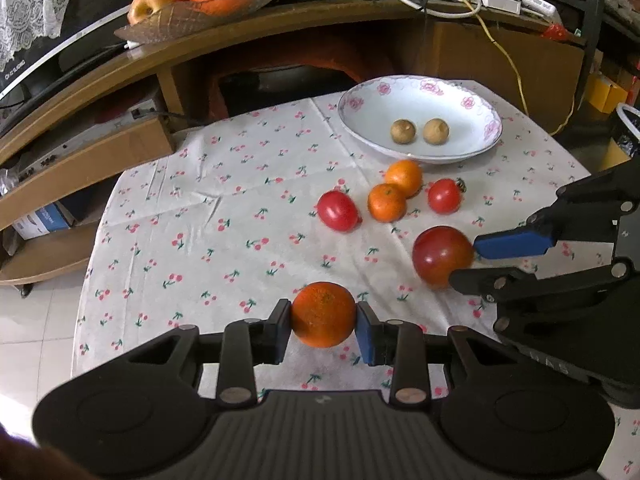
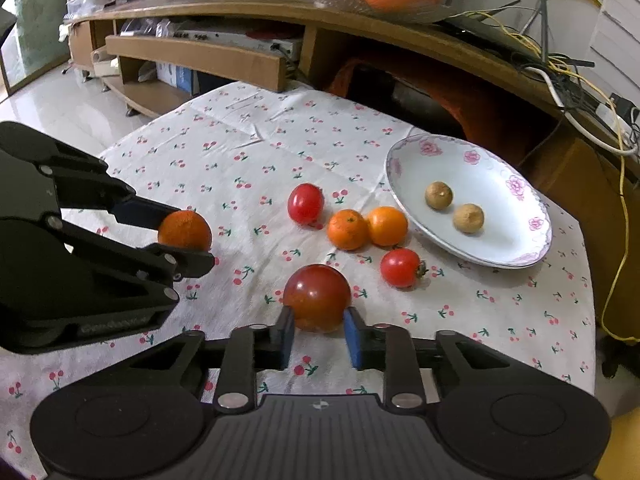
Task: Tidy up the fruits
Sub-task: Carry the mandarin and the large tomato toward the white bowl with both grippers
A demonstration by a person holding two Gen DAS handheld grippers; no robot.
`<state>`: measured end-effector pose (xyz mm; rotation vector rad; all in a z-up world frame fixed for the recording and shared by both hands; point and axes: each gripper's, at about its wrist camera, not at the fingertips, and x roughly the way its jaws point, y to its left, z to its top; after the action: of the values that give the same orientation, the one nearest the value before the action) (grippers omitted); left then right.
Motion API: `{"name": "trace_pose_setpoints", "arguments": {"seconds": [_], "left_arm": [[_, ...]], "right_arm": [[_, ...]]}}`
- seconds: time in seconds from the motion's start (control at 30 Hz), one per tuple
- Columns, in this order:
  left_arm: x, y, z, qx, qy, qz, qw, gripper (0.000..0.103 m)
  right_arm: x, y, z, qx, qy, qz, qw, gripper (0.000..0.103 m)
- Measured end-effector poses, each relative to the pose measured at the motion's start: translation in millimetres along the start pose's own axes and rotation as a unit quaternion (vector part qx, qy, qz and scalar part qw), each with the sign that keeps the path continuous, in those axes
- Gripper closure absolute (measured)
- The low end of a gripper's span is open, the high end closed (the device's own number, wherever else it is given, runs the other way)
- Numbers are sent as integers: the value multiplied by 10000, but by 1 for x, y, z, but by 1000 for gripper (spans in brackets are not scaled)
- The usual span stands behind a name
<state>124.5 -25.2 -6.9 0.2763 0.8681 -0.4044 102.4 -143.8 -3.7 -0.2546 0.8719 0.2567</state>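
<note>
Cherry-print tablecloth (image 1: 224,216) | left gripper (image 1: 323,325) clamps orange (image 1: 323,314) | right gripper (image 2: 319,330) clamps tomato (image 2: 317,297)

A cherry-print tablecloth (image 2: 248,152) covers the table. Behind it runs a curved wooden TV stand (image 2: 400,28) — white and yellow cables (image 2: 576,92) tangle across its top. A cardboard box (image 1: 500,56) sits below, beside a white tiled floor (image 2: 60,104).

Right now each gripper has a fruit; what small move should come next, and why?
Probably carry the orange in the left gripper toward the plate: it sits gripped between the fingers, and the plate holds only two small brown fruits, with room.
</note>
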Motion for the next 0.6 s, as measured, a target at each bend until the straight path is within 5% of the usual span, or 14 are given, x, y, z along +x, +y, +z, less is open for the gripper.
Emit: {"name": "trace_pose_setpoints", "arguments": {"seconds": [0.4, 0.5, 0.6], "left_arm": [[4, -2, 0, 21, 55, 1, 10000, 63], [3, 8, -4, -70, 64, 47, 9999, 63], [5, 18, -11, -163, 142, 88, 9997, 63]], "right_arm": [[2, -12, -3, 182, 85, 22, 9998, 90], [3, -18, -3, 285, 42, 56, 9996, 84], [4, -20, -4, 346, 35, 138, 9993, 64]]}}
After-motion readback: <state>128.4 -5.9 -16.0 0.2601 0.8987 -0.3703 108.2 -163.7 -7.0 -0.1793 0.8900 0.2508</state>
